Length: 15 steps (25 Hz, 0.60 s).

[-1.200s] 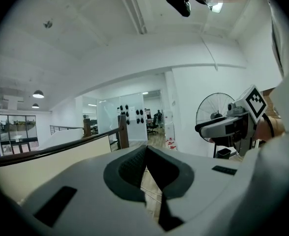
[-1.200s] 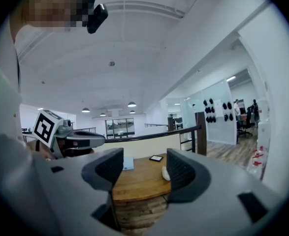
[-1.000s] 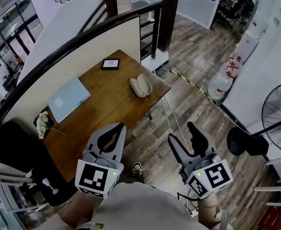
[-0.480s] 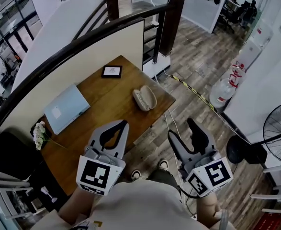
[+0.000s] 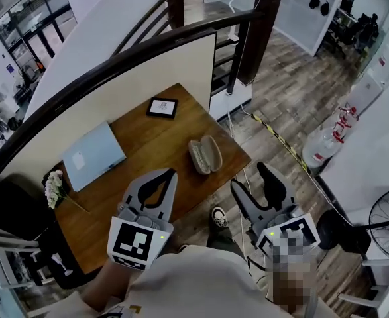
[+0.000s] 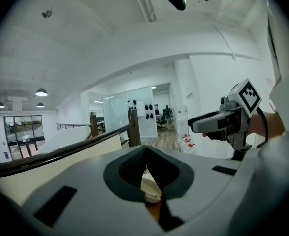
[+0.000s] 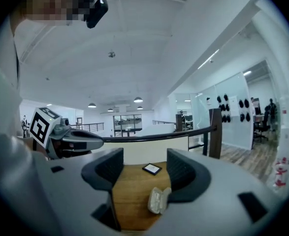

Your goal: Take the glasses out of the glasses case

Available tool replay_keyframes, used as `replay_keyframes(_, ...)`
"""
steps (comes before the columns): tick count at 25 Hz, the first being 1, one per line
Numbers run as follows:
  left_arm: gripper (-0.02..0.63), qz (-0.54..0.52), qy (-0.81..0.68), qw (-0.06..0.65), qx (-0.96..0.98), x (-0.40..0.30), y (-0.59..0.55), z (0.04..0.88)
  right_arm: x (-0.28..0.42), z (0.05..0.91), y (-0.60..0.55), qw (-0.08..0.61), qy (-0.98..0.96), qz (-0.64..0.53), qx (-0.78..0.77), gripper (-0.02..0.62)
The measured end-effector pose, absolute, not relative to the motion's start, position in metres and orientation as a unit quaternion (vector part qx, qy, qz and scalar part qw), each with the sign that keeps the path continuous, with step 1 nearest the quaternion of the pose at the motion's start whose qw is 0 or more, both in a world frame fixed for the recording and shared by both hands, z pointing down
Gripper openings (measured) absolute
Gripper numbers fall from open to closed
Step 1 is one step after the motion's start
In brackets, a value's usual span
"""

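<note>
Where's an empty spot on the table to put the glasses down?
The widest bare wood on the table is in the middle, between the light blue pad and the glasses case. Another bare strip runs along the near edge, in front of the case. Tighter: the far corner by the picture frame, the left end by the flowers.

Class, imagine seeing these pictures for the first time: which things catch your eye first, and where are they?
Two grey grippers fill the foreground: the left gripper shut, the right gripper open. Beyond them a pale glasses case lies open near the right edge of the wooden table.
</note>
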<state>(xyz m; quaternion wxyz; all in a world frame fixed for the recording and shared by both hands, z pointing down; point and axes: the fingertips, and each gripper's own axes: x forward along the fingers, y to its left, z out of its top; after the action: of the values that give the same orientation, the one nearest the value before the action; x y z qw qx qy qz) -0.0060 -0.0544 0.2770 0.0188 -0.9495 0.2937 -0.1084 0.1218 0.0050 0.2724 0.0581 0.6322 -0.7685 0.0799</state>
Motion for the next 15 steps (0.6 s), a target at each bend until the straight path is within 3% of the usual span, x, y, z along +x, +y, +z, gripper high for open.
replay_keyframes(15, 0.005, -0.148, 0.448, -0.015, -0.882, 0.059, -0.151, 0.293, 0.199, 0.3, -0.142, 0.08, -0.863, 0.107, 0.487, 0.275)
